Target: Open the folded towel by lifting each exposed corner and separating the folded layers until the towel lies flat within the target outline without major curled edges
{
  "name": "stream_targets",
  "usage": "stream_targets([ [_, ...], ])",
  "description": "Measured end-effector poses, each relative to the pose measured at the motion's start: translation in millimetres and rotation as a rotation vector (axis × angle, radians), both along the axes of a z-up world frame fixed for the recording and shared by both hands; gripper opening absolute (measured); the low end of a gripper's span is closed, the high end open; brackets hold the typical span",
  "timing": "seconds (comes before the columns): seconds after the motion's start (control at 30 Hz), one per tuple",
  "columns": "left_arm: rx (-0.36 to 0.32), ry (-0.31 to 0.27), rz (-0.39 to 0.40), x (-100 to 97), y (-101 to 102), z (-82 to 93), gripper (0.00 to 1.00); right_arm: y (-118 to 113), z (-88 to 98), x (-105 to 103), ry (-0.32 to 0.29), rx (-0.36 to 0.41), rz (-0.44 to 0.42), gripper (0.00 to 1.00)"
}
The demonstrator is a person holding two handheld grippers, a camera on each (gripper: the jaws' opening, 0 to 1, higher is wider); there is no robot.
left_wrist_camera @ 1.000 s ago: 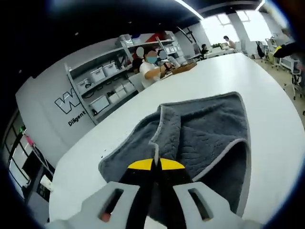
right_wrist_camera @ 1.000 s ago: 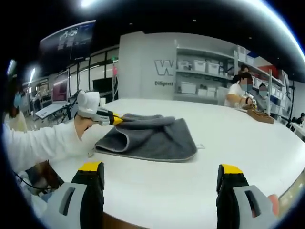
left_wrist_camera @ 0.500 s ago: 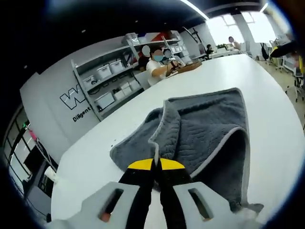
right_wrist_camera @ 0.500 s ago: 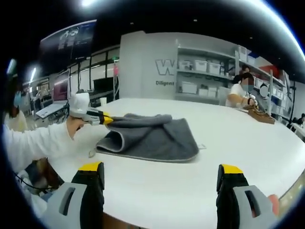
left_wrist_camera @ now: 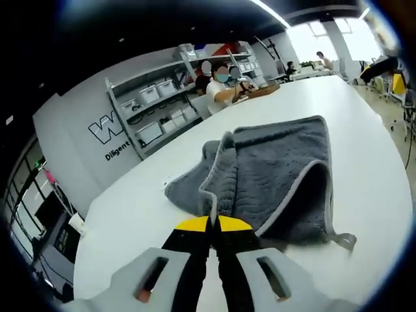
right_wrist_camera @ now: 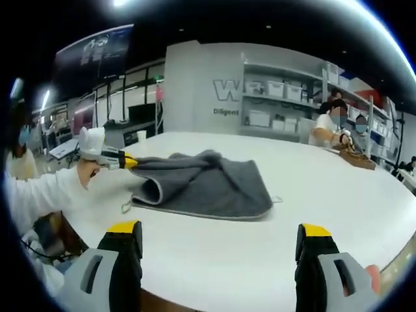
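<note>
Rising from the bottom centre of the left gripper view, the left gripper (left_wrist_camera: 210, 225) had its yellow-tipped jaws pressed together on an edge of the grey towel (left_wrist_camera: 273, 175). That pinched layer stood up as a ridge running from the jaws toward the middle of the frame, while the rest of the towel spread across the white table (left_wrist_camera: 143, 214) to the centre right. A small loop tag (left_wrist_camera: 343, 240) lay at the towel's lower right corner. Shelves (left_wrist_camera: 162, 110) with bins stood in the upper middle, and a seated person (left_wrist_camera: 221, 88) worked at the table's far end.

In the right gripper view, the right gripper (right_wrist_camera: 220, 235) hung at the bottom with its jaws wide apart, holding nothing, over bare table (right_wrist_camera: 260, 253). The towel (right_wrist_camera: 201, 188) lay at centre, its upper layer drawn toward the left of the frame by the left gripper (right_wrist_camera: 127, 162), held in a hand (right_wrist_camera: 88, 170).
</note>
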State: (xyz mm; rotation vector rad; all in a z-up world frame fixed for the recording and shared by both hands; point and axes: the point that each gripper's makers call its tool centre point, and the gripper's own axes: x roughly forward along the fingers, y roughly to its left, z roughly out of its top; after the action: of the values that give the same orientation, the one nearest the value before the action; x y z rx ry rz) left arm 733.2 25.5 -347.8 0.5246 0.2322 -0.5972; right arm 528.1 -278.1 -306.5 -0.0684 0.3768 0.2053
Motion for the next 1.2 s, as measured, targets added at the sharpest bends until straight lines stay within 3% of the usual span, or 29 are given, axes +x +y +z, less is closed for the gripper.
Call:
stream_targets([
  [0.4, -0.038, 0.025, 0.046, -13.8, 27, -6.2, 0.03, -1, 1.7, 0, -0.004, 0.003, -0.004, 0.98],
  [0.7, -0.062, 0.013, 0.085, -18.5, 48, 1.0, 0.03, 0, -0.4, 0, 0.005, -0.009, 0.004, 0.98],
  [1.2, -0.108, 0.030, 0.175, -35.2, 96, -6.5, 0.03, 1, -2.0, 1, 0.010, -0.006, 0.009, 0.99],
])
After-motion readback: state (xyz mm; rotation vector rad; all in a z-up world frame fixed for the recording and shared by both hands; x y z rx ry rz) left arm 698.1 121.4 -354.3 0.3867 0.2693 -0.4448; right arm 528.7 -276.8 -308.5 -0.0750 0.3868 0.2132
